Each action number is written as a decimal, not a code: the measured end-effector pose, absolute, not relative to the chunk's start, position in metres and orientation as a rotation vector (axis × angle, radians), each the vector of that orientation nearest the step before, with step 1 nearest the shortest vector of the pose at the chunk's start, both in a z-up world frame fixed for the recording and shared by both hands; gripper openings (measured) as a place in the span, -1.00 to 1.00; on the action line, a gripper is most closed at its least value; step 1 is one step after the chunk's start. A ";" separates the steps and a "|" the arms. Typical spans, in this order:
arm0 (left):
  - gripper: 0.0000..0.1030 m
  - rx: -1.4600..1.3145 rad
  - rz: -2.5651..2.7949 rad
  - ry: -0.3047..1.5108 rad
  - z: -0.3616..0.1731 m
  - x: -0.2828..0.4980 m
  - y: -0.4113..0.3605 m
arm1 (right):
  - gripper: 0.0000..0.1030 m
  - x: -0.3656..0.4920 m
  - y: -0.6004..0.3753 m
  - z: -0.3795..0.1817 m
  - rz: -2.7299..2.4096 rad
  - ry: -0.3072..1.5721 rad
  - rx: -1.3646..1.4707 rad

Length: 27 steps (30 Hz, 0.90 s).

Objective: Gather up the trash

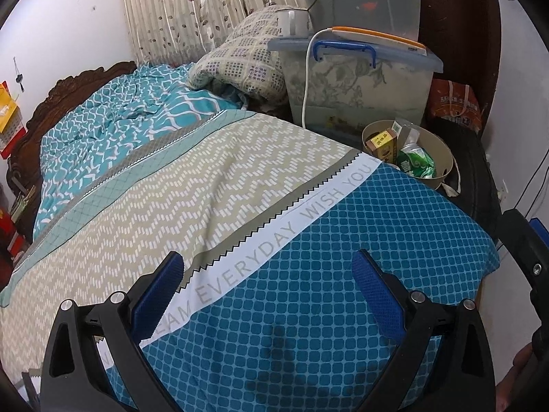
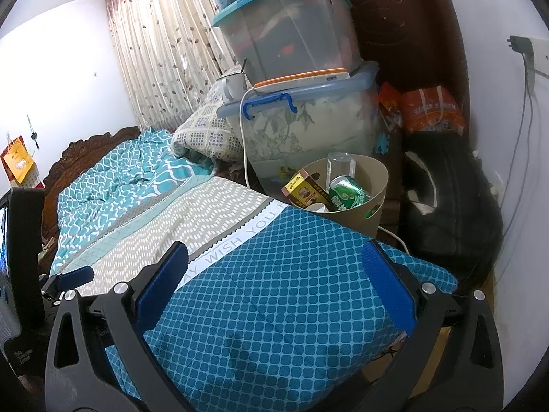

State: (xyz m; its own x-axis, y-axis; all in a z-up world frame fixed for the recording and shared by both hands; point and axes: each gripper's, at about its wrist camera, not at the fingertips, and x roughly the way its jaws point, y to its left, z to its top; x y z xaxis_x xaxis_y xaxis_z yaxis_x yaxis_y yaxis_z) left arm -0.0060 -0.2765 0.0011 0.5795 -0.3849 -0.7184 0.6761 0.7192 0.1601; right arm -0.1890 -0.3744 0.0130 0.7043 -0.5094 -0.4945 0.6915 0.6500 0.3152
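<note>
A beige waste bin (image 1: 446, 158) (image 2: 374, 178) stands beside the far corner of the bed. It holds a crushed green can (image 1: 417, 163) (image 2: 346, 192), a yellow and brown carton (image 1: 381, 142) (image 2: 305, 189) and a clear plastic piece (image 2: 339, 163). My left gripper (image 1: 267, 295) is open and empty above the blue patterned bedspread (image 1: 326, 274). My right gripper (image 2: 274, 285) is open and empty above the same bedspread (image 2: 274, 292), nearer the bin. The left gripper's tip shows at the left edge of the right wrist view (image 2: 73, 279).
Stacked clear storage boxes (image 1: 357, 79) (image 2: 308, 120) stand behind the bin with a white cable (image 2: 245, 144) hanging down. A folded quilt (image 1: 240, 61), a mug (image 2: 231, 84), a black bag (image 2: 446, 199), an orange bag (image 2: 432, 110) and a carved headboard (image 1: 68, 86) surround the bed.
</note>
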 end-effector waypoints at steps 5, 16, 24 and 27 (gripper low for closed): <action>0.83 0.453 -0.648 0.719 0.000 -0.006 -0.279 | 0.94 -0.189 -0.374 0.013 -0.701 0.382 0.514; 0.83 0.463 -0.646 0.724 -0.002 -0.007 -0.281 | 0.94 -0.187 -0.374 0.011 -0.696 0.388 0.519; 0.83 0.470 -0.645 0.729 -0.006 -0.006 -0.282 | 0.94 -0.186 -0.373 0.009 -0.692 0.390 0.521; 0.83 0.472 -0.645 0.733 -0.007 -0.005 -0.282 | 0.94 -0.186 -0.373 0.009 -0.693 0.390 0.525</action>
